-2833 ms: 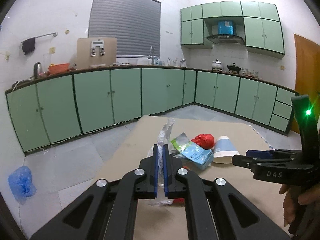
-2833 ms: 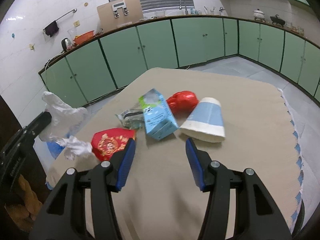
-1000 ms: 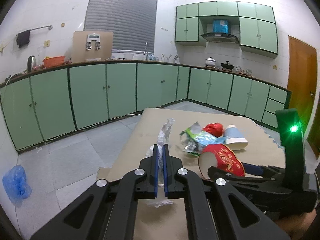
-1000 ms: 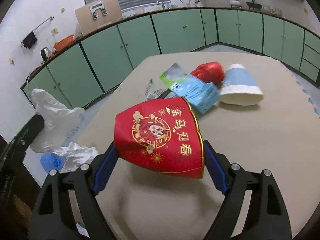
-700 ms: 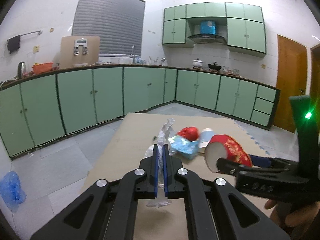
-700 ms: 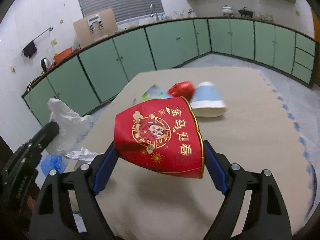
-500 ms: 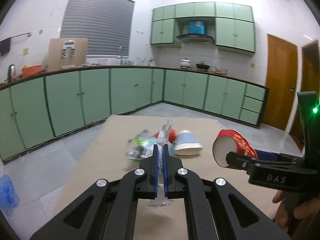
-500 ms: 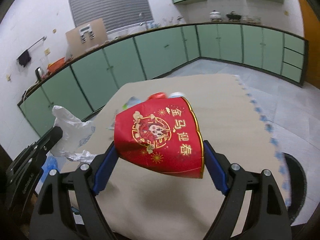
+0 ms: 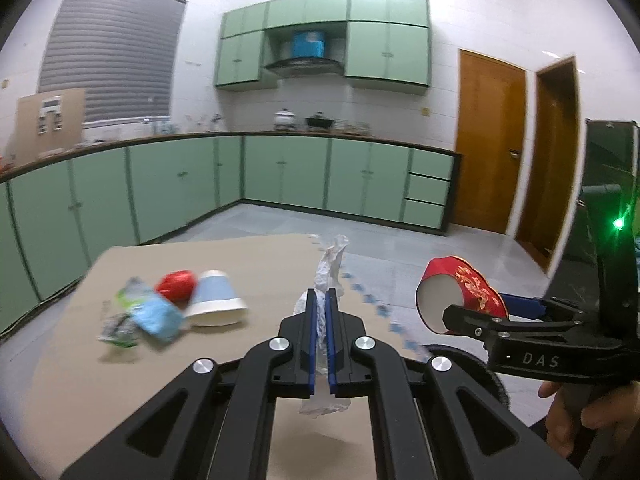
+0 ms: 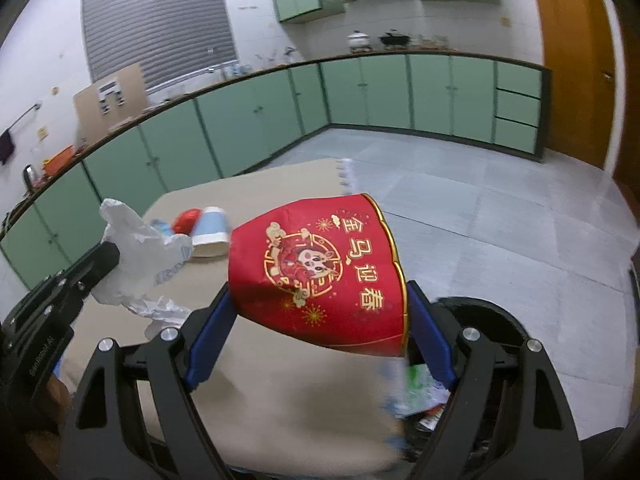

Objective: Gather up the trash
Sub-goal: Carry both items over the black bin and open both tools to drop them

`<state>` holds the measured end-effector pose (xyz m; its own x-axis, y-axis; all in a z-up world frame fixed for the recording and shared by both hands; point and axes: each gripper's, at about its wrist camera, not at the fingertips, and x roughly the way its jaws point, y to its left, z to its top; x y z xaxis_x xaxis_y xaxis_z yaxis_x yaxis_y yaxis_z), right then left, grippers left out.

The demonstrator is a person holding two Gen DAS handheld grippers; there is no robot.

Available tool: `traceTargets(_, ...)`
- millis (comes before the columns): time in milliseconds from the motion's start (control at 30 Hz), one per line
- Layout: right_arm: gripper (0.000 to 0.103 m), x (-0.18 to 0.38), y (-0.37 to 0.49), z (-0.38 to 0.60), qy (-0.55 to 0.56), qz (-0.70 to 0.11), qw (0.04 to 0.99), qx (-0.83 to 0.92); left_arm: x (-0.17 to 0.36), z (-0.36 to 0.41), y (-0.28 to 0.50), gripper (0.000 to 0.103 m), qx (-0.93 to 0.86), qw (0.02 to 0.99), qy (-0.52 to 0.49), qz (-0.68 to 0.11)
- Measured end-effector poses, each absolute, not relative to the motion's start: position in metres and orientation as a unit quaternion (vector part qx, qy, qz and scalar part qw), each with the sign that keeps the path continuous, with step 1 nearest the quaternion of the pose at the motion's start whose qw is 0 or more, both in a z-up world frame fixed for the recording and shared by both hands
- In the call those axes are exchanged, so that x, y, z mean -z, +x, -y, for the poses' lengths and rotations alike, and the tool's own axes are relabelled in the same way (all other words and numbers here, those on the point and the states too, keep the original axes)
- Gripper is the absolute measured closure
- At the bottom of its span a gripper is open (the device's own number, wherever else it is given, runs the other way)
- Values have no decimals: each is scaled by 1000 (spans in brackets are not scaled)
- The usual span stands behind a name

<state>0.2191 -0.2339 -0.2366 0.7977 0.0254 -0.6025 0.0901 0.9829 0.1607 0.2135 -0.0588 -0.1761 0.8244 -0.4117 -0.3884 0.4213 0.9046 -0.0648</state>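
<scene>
Trash fills both our tools. Our right tool (image 10: 320, 312) pinches a red paper cup with gold print (image 10: 320, 268) across its sides, jaws spread wide on it; the cup lies sideways at centre frame, long axis running left to right, wide rim toward the right and over the black bin (image 10: 492, 332) at lower right, probably so it can drop in. Our left tool (image 9: 320, 338) is pressed together on a crumpled white plastic wrapper (image 9: 330, 268), which stands upward from the jaws. More litter, a blue-and-white paper cup (image 9: 214, 302) among it, lies on the tan tabletop (image 9: 256, 260) at left.
</scene>
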Motion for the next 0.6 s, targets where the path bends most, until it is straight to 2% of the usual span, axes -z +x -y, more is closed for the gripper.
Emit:
traceTargets(267, 23, 260, 200, 321, 111, -328, 934, 84, 192, 146, 227, 99, 289, 931, 24, -224)
traceTargets(600, 23, 328, 204, 402, 141, -388, 901, 135, 231, 254, 243, 99, 356, 892, 55, -273)
